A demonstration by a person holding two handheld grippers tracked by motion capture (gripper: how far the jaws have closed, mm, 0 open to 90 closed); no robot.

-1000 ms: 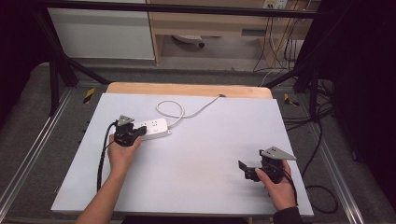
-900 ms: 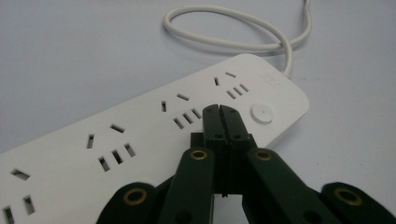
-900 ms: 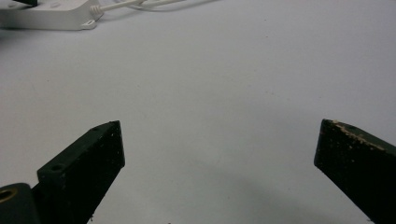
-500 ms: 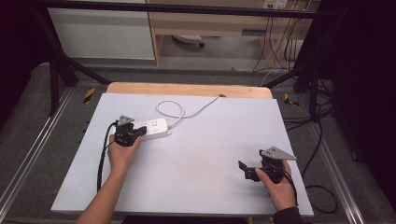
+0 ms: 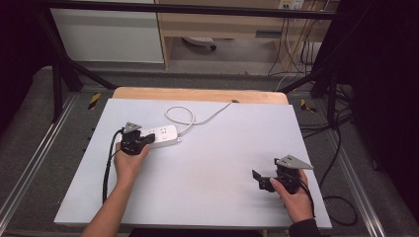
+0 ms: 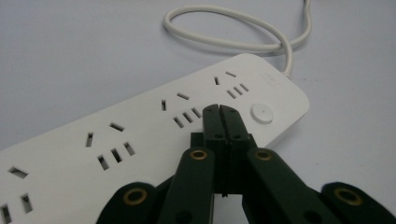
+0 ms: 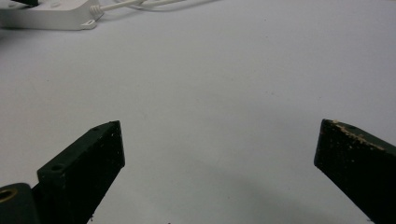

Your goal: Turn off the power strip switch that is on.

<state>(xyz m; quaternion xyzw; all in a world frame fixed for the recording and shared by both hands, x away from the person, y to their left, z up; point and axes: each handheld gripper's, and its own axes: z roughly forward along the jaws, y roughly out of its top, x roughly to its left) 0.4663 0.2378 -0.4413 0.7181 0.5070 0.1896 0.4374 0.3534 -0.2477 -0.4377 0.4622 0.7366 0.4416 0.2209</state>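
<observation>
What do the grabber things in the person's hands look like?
Both are black. The left gripper has thin jaws on arms with brass-coloured rivets, and a black cable trails from it. The right gripper has blocky, flat-ended jaws, one speckled with tan crumbs. Each carries a grey three-cornered plate. A dark sleeve shows at the right wrist.

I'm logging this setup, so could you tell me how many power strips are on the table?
1: the white power strip lies at the table's left, under the shut left gripper. None appear elsewhere.
</observation>
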